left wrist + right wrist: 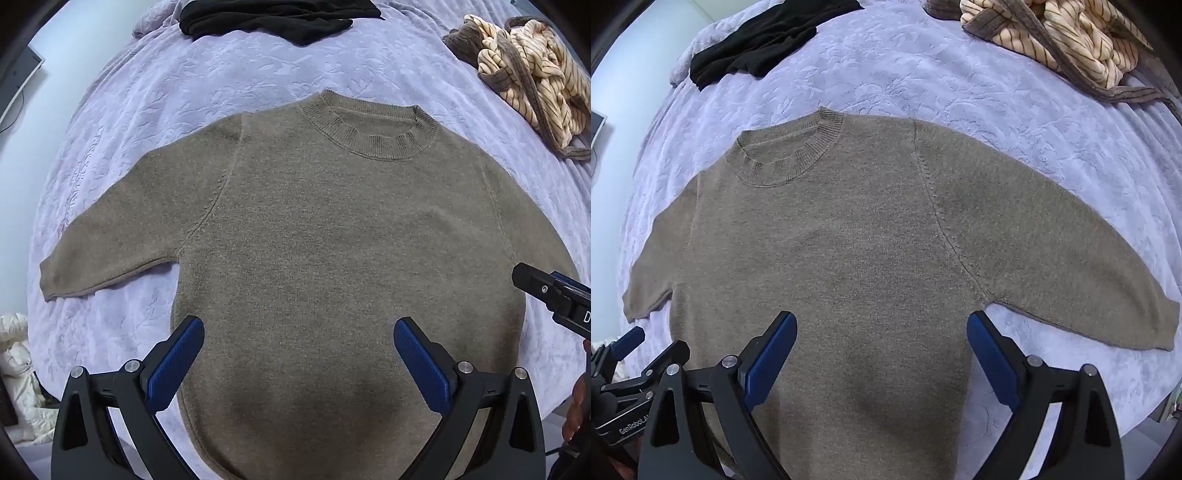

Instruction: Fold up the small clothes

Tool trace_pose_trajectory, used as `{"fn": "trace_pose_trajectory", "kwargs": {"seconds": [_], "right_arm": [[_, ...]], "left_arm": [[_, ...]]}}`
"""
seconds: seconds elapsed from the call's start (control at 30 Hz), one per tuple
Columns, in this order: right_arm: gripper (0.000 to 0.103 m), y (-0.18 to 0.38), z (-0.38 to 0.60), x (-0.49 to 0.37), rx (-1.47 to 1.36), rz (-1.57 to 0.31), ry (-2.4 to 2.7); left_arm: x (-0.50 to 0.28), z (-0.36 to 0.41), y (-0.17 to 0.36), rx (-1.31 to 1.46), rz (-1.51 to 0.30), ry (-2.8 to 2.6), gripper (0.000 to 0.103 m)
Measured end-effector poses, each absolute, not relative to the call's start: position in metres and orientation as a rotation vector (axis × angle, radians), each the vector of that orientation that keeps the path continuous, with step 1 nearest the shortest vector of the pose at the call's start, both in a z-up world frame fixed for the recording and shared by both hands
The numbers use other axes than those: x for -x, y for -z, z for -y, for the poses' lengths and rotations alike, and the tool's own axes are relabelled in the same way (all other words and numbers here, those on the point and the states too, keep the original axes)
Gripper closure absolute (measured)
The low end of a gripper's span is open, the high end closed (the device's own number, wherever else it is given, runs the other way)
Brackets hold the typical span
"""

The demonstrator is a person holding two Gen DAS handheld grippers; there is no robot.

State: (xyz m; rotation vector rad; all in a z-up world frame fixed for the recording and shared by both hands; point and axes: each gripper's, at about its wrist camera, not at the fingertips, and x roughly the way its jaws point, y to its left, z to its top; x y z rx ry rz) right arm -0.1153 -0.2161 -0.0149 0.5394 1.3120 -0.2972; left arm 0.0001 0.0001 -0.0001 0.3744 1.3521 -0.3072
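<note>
Flat sweater (332, 240), both jaws wide, hem-side

Both views were evenly and softly lit; a faint shadow was cast on the sweater (332, 236) near the bottom. Strong fisheye bending and dark vignetting were seen at the edges

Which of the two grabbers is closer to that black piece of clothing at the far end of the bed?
Left, probably. The left gripper hovers over the sweater's left half, the side where the black garment lies. The right gripper hovers over the right half, farther away.
</note>
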Motion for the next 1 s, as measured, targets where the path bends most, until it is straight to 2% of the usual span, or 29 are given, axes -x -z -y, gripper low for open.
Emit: {"fn": "trace_pose_trajectory", "kwargs": {"seconds": [1.0], "right_arm": [[0.008,0.013,0.212,0.115,-0.524,-1.303,0.284]], "left_arm": [[0.005,-0.017,-0.007,-0.354,-1.343,0.279,0.000]]}}
